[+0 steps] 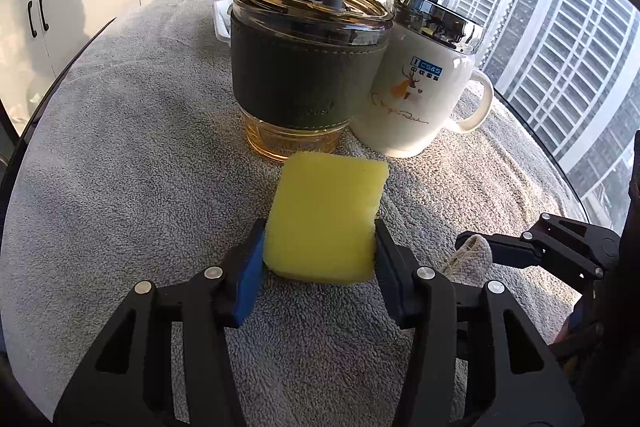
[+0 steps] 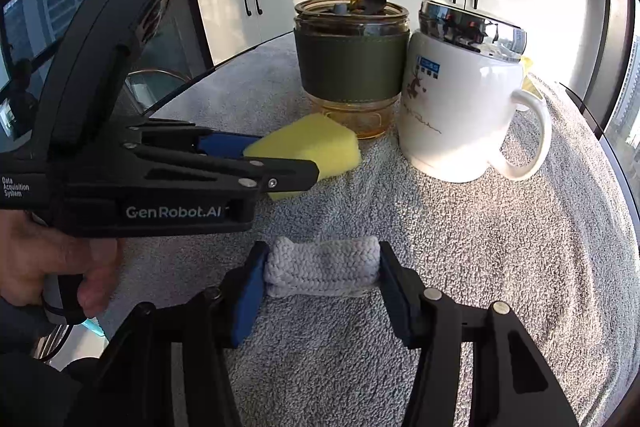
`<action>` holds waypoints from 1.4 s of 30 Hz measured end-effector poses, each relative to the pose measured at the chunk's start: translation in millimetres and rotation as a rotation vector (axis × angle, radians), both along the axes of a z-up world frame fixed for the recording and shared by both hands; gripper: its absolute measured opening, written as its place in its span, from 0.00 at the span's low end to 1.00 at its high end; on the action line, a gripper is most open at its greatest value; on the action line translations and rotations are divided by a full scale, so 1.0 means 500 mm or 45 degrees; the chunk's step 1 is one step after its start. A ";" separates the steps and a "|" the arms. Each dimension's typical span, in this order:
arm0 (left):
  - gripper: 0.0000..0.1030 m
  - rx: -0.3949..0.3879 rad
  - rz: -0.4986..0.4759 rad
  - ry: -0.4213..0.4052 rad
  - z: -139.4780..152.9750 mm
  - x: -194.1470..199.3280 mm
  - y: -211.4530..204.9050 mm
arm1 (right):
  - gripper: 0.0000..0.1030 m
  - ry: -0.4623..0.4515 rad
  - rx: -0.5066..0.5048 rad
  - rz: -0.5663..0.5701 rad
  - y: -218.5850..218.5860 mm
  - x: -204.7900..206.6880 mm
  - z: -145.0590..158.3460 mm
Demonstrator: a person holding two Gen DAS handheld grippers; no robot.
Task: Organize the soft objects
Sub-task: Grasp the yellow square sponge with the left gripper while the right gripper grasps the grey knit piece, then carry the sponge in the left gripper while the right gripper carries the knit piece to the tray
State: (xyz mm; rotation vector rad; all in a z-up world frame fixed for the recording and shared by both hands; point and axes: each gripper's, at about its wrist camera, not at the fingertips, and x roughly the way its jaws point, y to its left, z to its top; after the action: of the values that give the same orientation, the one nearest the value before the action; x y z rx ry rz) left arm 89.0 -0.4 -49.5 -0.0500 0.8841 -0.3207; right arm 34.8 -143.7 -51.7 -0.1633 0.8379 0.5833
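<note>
A yellow sponge (image 1: 326, 217) sits between the blue pads of my left gripper (image 1: 320, 247), which is shut on it just over the grey towel (image 1: 120, 155). The sponge also shows in the right wrist view (image 2: 308, 143), held by the left gripper (image 2: 280, 163). My right gripper (image 2: 322, 267) is shut on a folded grey knitted cloth (image 2: 324, 265), low over the towel. In the left wrist view the right gripper (image 1: 472, 247) and the cloth (image 1: 470, 257) show at the right.
An amber glass tumbler (image 1: 308, 79) with a green sleeve and straw stands just beyond the sponge. A white lidded mug (image 1: 420, 87) stands to its right. Both show in the right wrist view, the tumbler (image 2: 352, 67) and the mug (image 2: 460, 107). White cabinets and windows lie behind.
</note>
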 end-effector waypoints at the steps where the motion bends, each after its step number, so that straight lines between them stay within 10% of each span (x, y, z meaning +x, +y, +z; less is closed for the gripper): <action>1: 0.46 0.002 0.009 -0.005 0.003 -0.007 0.004 | 0.55 -0.003 0.000 -0.001 -0.001 -0.001 0.003; 24: 0.46 -0.006 0.053 -0.075 0.033 -0.055 0.057 | 0.55 -0.079 -0.004 -0.076 -0.054 -0.044 0.060; 42: 0.46 0.122 0.057 -0.548 0.387 0.001 0.132 | 0.55 -0.478 -0.048 -0.132 -0.197 0.015 0.410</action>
State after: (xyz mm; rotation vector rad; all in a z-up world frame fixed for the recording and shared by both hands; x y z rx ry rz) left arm 89.5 65.5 143.8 0.0859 0.4696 -0.2342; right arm 42.0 -242.1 153.4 -0.2538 0.4899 0.4219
